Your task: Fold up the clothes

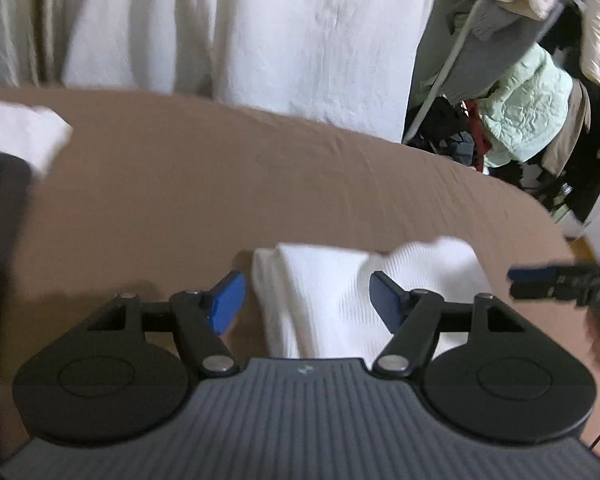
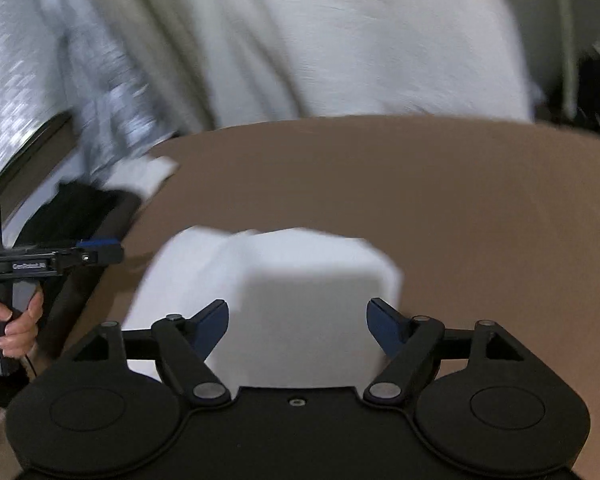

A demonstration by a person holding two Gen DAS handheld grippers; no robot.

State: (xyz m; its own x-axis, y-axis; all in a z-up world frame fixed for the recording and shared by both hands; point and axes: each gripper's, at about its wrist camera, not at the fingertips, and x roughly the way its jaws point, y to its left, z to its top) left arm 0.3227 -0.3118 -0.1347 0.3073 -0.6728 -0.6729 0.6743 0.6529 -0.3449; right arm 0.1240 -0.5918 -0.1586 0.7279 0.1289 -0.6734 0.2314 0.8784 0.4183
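The white garment (image 1: 340,292) lies on the brown bed sheet (image 1: 220,184) as a compact bundle, already doubled over on itself, with one ribbed layer lapping the smoother one; in the right wrist view the same white garment (image 2: 284,300) reads as a blocky, thick fold at about 12 o'clock from the fingers, so this piece looks largely folded, though its edges are too blurred to say whether they line up. The left gripper (image 1: 306,300) hangs over it with its blue pads (image 1: 226,300) spread wide and nothing between them, so it is released; the right gripper (image 2: 298,330) is likewise spread apart and empty, with the bundle showing between its fingers but not pinched. At 9 o'clock in the left view a second white piece (image 1: 20,136) rests on the sheet beside a dark object (image 1: 0,220) I cannot identify. Beyond the bed at 1 to 2 o'clock, a heap of mixed clothing (image 1: 528,120) sits by a white curtain (image 1: 260,32), so more folding probably remains.
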